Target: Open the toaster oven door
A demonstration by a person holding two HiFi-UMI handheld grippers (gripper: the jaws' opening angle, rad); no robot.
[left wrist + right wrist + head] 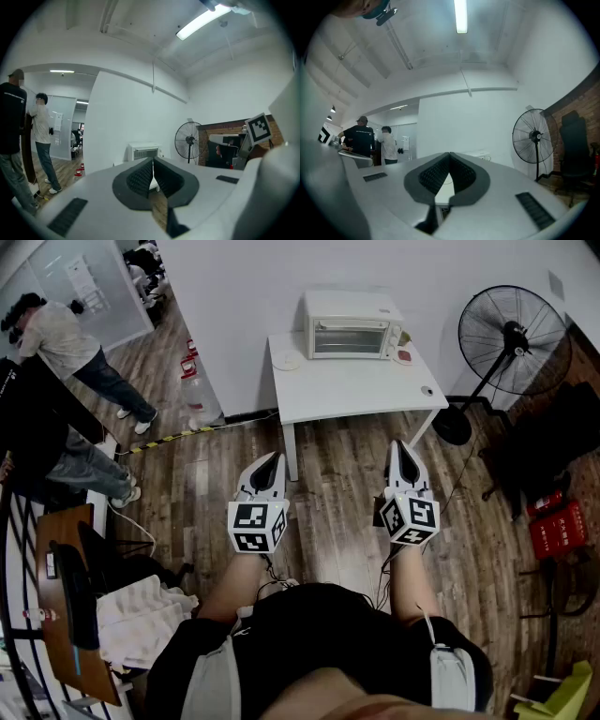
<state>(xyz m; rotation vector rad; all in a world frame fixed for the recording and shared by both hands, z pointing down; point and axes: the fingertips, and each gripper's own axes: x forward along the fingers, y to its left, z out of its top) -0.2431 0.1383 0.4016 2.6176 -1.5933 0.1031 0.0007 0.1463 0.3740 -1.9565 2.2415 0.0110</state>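
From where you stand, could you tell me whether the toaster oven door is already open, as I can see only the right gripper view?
Observer: No. The head view shows the toaster oven at the back of the white table, with its door shut.
Operator: Thank you. How near is my right claw to it?
Observer: The right claw is short of the table's front edge, with the wooden floor beneath it.
Operator: And the left claw?
Observer: The left claw is shut with nothing in it, and it is also short of the table.
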